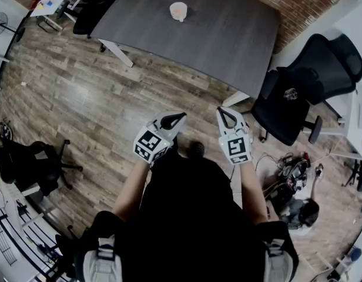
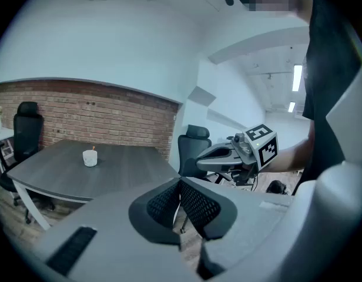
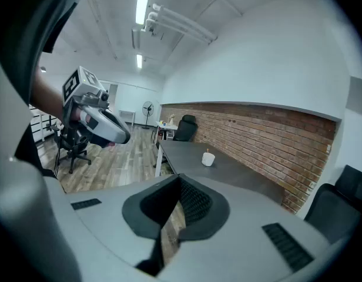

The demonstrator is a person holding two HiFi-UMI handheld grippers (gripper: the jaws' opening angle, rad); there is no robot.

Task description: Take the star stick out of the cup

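Star stick [image 3: 208, 151]: stands in cup [image 1: 178, 10] on counter [image 1: 228, 46], well apart from both tongs. Left tongs [image 1: 182, 117], right tongs [image 1: 221, 111]: together, empty. Advice: approach, part one pair, pinch stick above rim, lift straight

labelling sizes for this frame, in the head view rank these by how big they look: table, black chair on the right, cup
1. table, largest
2. black chair
3. cup, clearly smallest, though also farthest from the camera

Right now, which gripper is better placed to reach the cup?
Right gripper, marginally: the cup sits nearly ahead of its shut jaws; the left gripper points aside. Both are far.
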